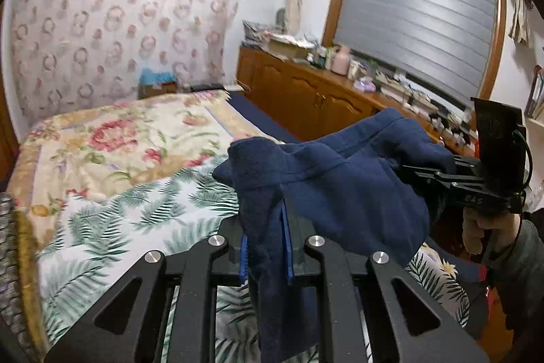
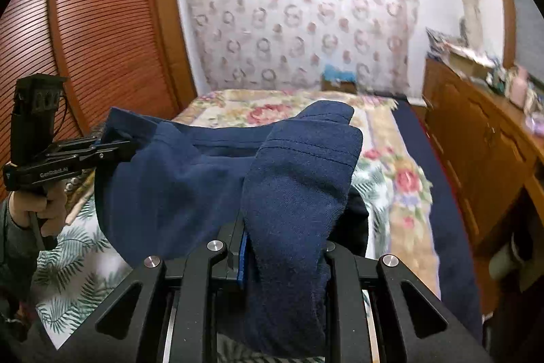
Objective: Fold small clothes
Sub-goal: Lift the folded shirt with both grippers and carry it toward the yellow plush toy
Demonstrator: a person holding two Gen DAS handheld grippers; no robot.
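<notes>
- Between your left gripper's (image 1: pixel 265 247) jaws you hold a navy garment (image 1: pixel 340 179) of soft, matt, fleecy cloth.
- Your right gripper (image 2: pixel 282 257) is matt black, with shiny metal pins and blue pads.
- Below both grippers, the bedspread (image 1: pixel 112 159) is printed cloth.
- Right of them, the cabinet (image 1: pixel 306 97) is glossy varnished wood.

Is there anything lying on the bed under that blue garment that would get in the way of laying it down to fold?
Nothing visible does. Both the left gripper and the right gripper are shut on the navy garment, held up above the bed. The leaf-patterned cover below looks bare, though the cloth hides the patch directly beneath it.
</notes>
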